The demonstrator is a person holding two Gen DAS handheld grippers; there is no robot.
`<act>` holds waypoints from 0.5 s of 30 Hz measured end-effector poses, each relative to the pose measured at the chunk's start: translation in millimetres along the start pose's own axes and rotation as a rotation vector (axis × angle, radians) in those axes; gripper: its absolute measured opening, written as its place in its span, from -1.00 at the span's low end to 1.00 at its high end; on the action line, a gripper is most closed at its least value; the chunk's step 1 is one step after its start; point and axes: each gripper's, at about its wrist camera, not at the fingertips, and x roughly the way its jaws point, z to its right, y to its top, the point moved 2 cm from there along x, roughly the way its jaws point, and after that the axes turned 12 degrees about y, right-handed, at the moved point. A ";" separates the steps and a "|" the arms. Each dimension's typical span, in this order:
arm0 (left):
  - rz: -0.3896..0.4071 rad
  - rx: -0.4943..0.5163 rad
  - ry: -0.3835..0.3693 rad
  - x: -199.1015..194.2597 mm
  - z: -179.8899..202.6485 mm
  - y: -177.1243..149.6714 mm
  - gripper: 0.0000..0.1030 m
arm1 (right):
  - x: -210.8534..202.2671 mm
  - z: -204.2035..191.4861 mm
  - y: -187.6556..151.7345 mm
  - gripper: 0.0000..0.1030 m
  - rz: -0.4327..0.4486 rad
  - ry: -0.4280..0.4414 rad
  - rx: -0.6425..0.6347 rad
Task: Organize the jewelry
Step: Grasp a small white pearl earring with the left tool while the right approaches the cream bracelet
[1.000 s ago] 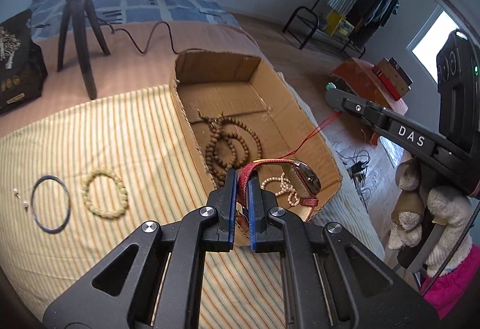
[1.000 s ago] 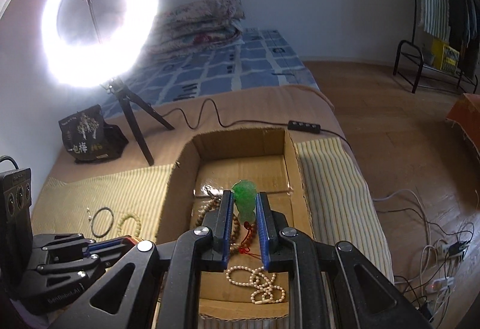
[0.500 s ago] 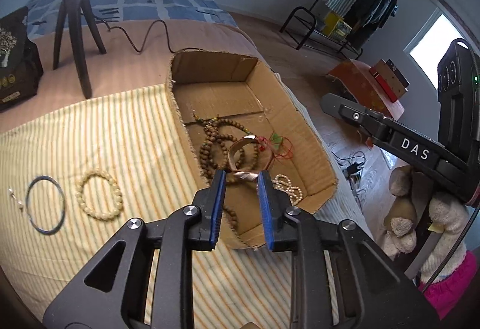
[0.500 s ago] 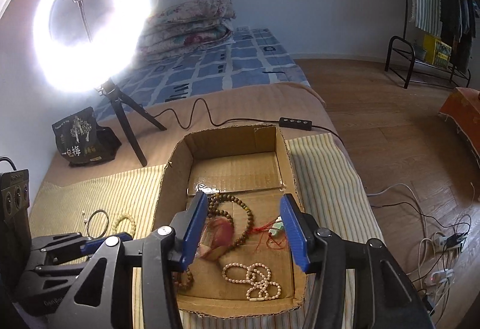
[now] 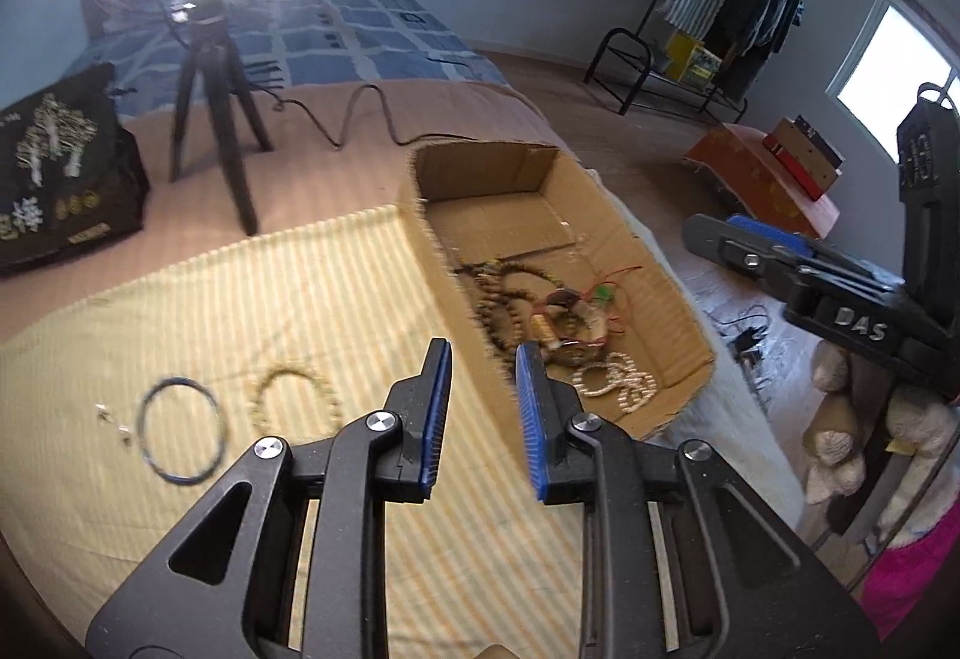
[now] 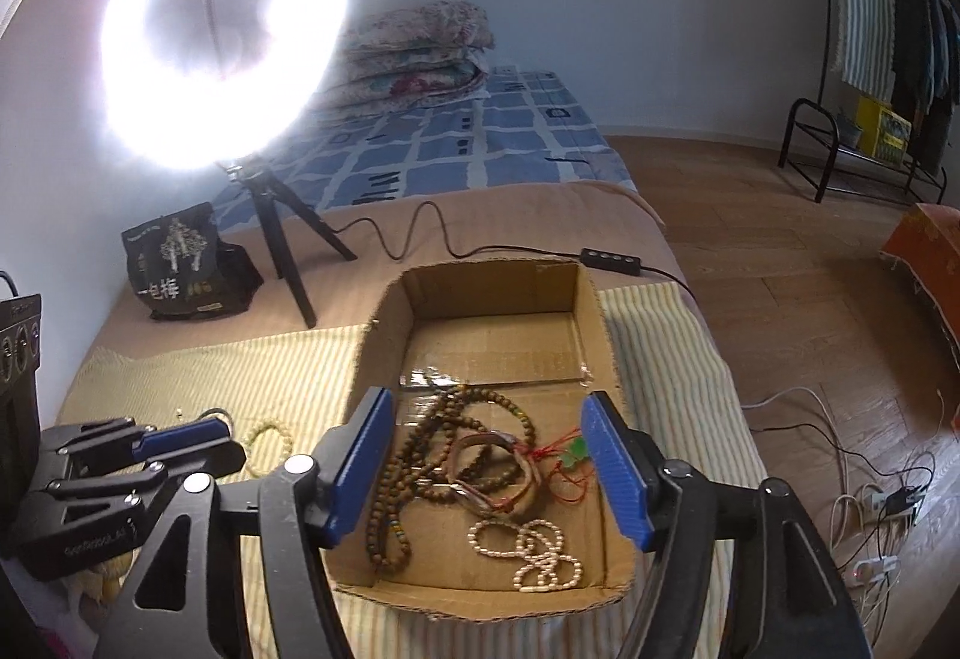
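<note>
A shallow cardboard box (image 5: 678, 323) (image 6: 606, 359) lies on a striped cloth. In it lie brown bead strands (image 6: 414, 455), a red-strapped watch (image 6: 480, 479), a green pendant on red cord (image 6: 573, 452) and a pearl strand (image 6: 534, 545). On the cloth left of the box lie a pale bead bracelet (image 5: 294, 401), a dark bangle (image 5: 180, 437) and small earrings (image 5: 111, 419). My left gripper (image 5: 480, 365) is open and empty above the cloth at the box's left wall. My right gripper (image 6: 486, 431) is open and empty above the box.
A ring light on a black tripod (image 6: 288, 251) stands behind the box, its cable (image 6: 420, 233) running to a remote (image 6: 612, 260). A black printed bag (image 5: 54, 179) sits at the back left. The bed edge drops to a wooden floor (image 6: 810, 311) on the right.
Both grippers have opened and let go: the watch and the green pendant now lie in the box. Both grippers have drawn back, the left one towards the cloth.
</note>
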 end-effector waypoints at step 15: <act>0.018 -0.067 0.184 -22.4 -130.1 -4.9 -0.59 | 22.2 -71.4 -2.8 0.53 -0.033 0.098 -0.111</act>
